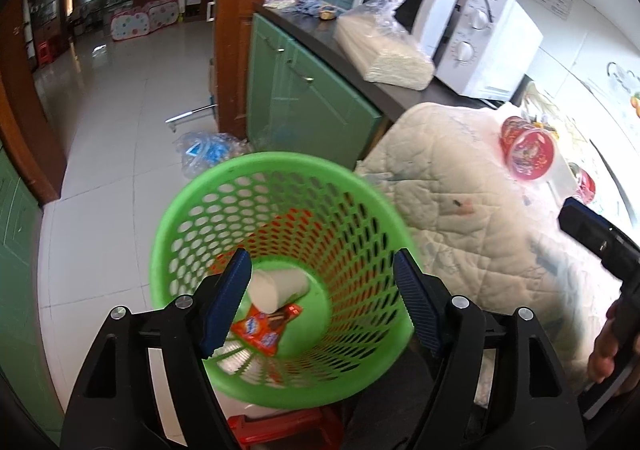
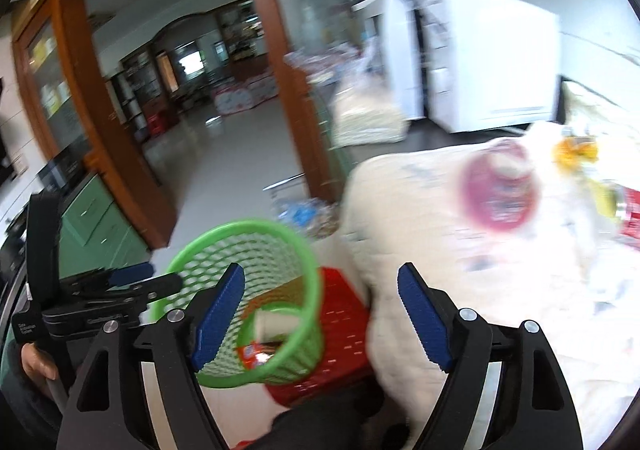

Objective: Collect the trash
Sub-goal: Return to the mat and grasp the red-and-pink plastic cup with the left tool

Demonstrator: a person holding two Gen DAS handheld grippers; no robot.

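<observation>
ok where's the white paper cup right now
In the left wrist view the white paper cup lies on its side at the bottom of the green basket, touching the red wrapper.

The left gripper [image 1: 322, 304] points down with its blue fingers [image 1: 224, 306] wide apart and nothing between them. The right gripper [image 2: 322, 318] is wide apart and empty too. A hand [image 2: 38, 364] holds the left one.

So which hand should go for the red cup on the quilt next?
Probably right. The red cup lies ahead and a little to the right of the open, empty right gripper. The left gripper, also open and empty, hangs over the green basket, with the cup far off to its right.
</observation>
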